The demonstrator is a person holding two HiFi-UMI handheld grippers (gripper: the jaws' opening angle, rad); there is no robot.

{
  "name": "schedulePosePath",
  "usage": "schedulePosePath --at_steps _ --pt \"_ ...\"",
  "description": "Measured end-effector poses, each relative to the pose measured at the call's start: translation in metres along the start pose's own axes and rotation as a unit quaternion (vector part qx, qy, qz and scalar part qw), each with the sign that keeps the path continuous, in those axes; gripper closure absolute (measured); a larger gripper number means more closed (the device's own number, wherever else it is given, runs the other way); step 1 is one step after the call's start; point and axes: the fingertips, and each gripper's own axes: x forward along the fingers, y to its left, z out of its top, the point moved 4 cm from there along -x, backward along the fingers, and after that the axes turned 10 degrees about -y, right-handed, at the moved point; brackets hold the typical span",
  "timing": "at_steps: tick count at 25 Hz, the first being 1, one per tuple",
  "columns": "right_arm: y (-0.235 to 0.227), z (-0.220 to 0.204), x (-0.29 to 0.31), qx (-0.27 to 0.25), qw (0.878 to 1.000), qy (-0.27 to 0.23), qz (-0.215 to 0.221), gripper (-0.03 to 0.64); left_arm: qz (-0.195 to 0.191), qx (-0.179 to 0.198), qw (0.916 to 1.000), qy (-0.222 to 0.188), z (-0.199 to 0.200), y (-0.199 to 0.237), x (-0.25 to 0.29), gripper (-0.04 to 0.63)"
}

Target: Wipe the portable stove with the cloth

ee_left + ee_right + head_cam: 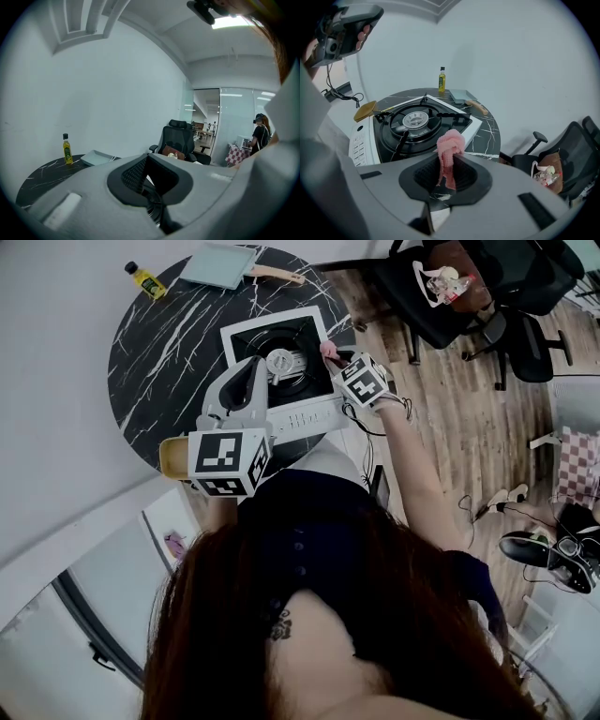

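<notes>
Round black marble table (155, 371), stove (246, 331) sitting on it. The right gripper (446, 165) has its jaws clamped on the pink cloth (450, 142), right at the stove's right edge. The left gripper (147, 158) hangs above the stove's front, jaws pressed together, nothing between them.
</notes>
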Motion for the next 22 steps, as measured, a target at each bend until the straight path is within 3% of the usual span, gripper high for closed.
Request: schedulePosePath --at_steps 22 --pt "0.028 -0.020 -0.025 0.019 1.000 0.003 -0.016 0.558 -0.044 0.003 0.9990 0.011 -0.009 -0.023 -0.014 0.584"
